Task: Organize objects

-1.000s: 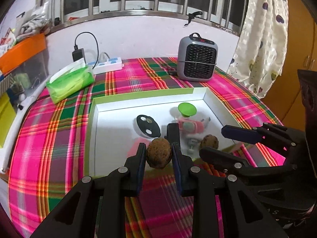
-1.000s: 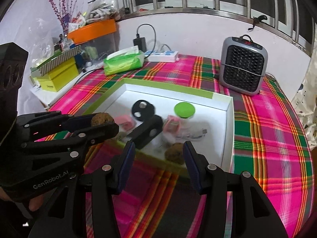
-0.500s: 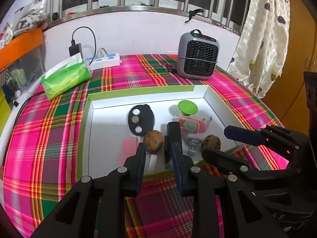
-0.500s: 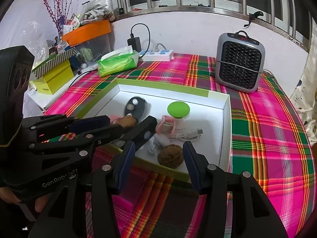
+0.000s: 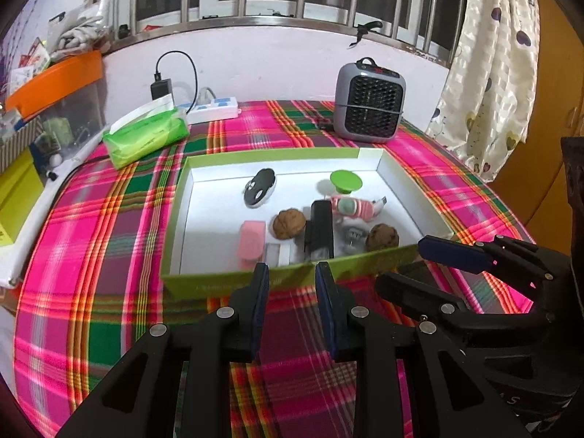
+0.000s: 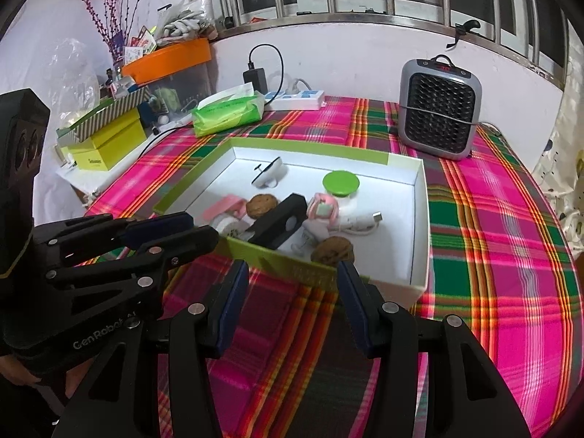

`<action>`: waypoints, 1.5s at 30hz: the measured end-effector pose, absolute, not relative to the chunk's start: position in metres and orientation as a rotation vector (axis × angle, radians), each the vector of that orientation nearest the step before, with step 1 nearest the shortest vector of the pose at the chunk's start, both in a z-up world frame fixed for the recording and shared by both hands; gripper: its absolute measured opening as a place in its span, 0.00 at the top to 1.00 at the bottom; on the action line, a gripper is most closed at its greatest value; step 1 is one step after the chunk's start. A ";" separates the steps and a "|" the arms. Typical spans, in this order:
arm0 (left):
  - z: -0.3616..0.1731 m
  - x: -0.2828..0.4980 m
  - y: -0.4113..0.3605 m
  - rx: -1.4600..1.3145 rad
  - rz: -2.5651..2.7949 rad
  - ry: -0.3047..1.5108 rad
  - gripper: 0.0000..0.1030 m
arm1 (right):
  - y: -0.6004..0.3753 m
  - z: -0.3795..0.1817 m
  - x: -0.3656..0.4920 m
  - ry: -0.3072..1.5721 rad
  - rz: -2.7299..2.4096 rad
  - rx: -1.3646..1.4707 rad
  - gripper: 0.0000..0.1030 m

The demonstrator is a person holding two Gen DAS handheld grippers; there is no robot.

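Observation:
A white box with a green rim lies on the plaid table. In it are two brown walnuts, a black charger block, a pink case, a black-and-white mouse, a green-lidded jar and a pink gadget with a white cable. My left gripper is open and empty in front of the box's near wall. My right gripper is open and empty, also before the near wall.
A grey heater stands behind the box. A green tissue pack and a white power strip lie at the back left. Boxes and clutter line the left edge. A curtain hangs at right.
My left gripper let go of the walnut, which now lies in the box, and pulled back out of the box. My right gripper also drew back a little.

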State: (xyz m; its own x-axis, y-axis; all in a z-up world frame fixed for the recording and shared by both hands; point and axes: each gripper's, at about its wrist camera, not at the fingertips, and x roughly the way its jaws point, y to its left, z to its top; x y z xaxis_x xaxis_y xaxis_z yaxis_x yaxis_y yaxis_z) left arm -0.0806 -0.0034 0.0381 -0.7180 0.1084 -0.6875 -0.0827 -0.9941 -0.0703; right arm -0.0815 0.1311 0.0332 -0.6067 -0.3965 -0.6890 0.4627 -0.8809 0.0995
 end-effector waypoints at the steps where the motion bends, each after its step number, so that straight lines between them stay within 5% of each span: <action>1: 0.037 -0.080 -0.003 -1.137 2.820 -0.048 0.77 | 0.131 0.032 -0.081 0.120 -2.449 1.028 0.50; 45: 0.007 -0.093 -0.001 -1.314 2.821 0.014 0.77 | 0.125 0.005 -0.092 0.201 -2.463 1.191 0.50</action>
